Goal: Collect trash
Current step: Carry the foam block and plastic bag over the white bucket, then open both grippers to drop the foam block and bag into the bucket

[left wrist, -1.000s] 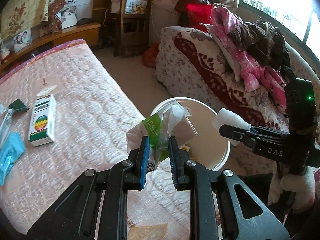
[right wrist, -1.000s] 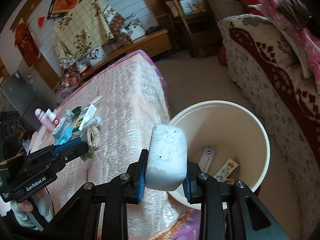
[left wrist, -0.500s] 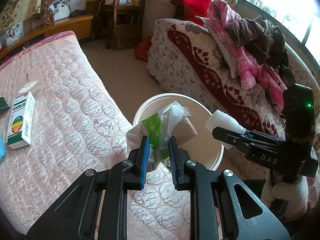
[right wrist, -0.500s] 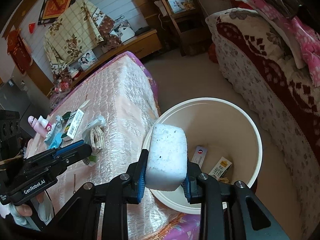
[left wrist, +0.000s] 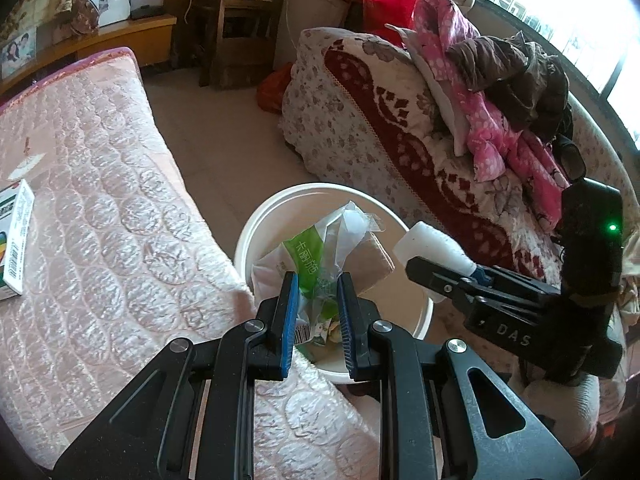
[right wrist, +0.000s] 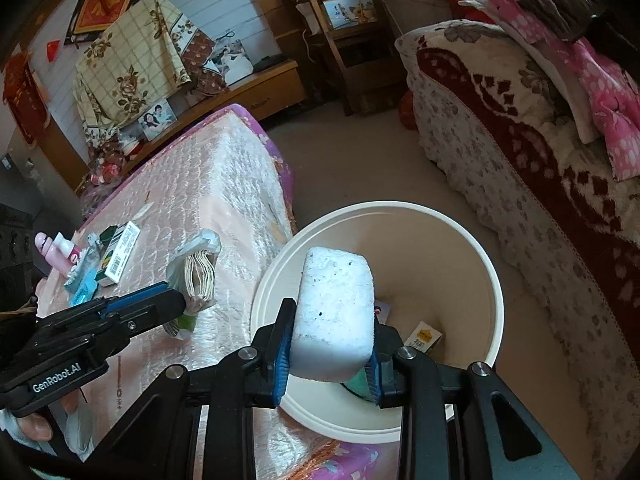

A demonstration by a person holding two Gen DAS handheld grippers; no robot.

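My left gripper (left wrist: 316,284) is shut on a crumpled green-and-white plastic packet with brown paper (left wrist: 320,252), held over the near rim of the white trash bin (left wrist: 256,232). The packet also shows in the right wrist view (right wrist: 196,276). My right gripper (right wrist: 330,340) is shut on a white foam block (right wrist: 334,312), held above the bin (right wrist: 486,280); the block also shows in the left wrist view (left wrist: 428,246). Small boxes (right wrist: 422,336) lie in the bin.
The pink quilted bed (left wrist: 100,220) holds a green-white medicine box (left wrist: 16,236), a blue packet (right wrist: 84,292) and a pink bottle (right wrist: 54,250). A sofa with a floral blanket and piled clothes (left wrist: 460,120) stands beyond the bin. A wooden chair (left wrist: 236,20) stands at the back.
Both grippers have moved right, off the bed toward the bin, carrying their loads. The bin now lies closer under both. Grips are unchanged.
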